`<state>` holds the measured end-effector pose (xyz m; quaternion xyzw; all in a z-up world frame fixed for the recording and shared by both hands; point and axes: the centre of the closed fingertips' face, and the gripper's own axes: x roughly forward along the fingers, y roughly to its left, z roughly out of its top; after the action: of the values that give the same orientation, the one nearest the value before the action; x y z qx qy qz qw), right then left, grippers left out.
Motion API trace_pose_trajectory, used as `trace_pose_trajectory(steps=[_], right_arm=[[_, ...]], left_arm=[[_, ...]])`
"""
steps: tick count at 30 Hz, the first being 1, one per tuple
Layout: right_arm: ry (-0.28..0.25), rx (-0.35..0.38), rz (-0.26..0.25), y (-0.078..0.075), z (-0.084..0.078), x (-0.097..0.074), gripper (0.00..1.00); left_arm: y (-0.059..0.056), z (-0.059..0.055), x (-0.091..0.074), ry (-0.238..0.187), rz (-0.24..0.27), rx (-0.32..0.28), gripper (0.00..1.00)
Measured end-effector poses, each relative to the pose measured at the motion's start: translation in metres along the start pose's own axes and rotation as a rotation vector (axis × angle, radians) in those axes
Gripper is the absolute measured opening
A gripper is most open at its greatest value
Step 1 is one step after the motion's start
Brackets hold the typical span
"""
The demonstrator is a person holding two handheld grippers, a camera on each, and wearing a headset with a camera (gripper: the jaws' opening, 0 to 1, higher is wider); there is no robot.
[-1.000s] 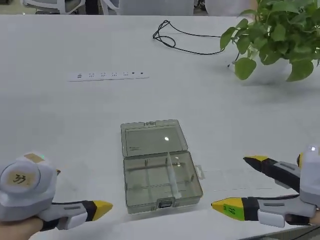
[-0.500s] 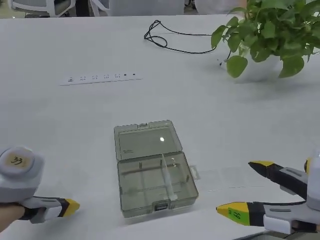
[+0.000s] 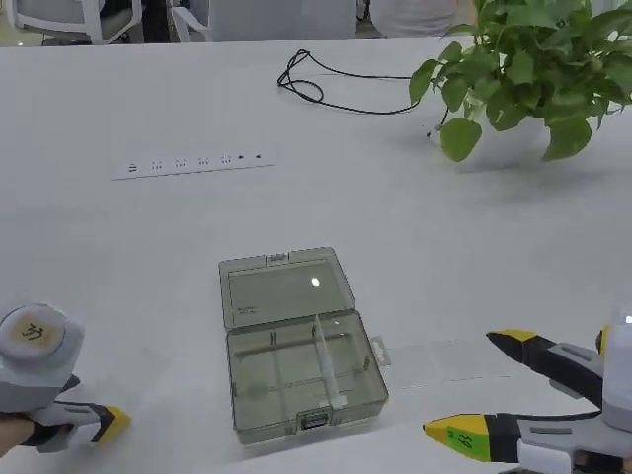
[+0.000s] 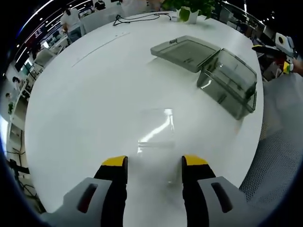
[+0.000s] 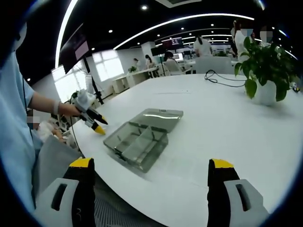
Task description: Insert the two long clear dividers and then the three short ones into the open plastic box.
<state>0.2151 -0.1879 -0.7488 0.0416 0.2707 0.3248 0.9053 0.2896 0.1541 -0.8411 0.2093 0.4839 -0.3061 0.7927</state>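
Left gripper [image 4: 155, 161]: jaws apart, empty.
Right gripper [image 5: 151, 163]: jaws wide, empty.
Risk: flat clear divider [image 4: 158, 126] may slip from jaws.

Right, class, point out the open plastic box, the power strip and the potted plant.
open plastic box [image 3: 284, 288], head view, its open lid.
power strip [image 3: 193, 163], head view, its middle.
potted plant [image 3: 459, 138], head view, a low leaf.

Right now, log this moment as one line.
box open, one divider in | left gripper open, empty | right gripper open, empty | clear pieces on table
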Motion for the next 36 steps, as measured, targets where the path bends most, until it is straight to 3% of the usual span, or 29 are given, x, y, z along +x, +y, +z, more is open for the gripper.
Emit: trace_pose_trajectory(steps=[11, 24, 36], right_arm=[[-0.007, 0.012, -0.002, -0.0002, 0.0016, 0.0009, 1.0], [-0.023, 0.034, -0.001, 0.0011, 0.0052, 0.0046, 0.99], [-0.026, 0.039, 0.007, 0.0044, 0.0071, 0.0072, 0.99]], left_arm=[[-0.0001, 0.0029, 0.0045, -0.011, -0.043, -0.011, 0.33], [0.0001, 0.004, 0.003, -0.032, -0.035, -0.025, 0.32], [0.0009, 0.0079, 0.0021, -0.065, -0.045, -0.084, 0.31]])
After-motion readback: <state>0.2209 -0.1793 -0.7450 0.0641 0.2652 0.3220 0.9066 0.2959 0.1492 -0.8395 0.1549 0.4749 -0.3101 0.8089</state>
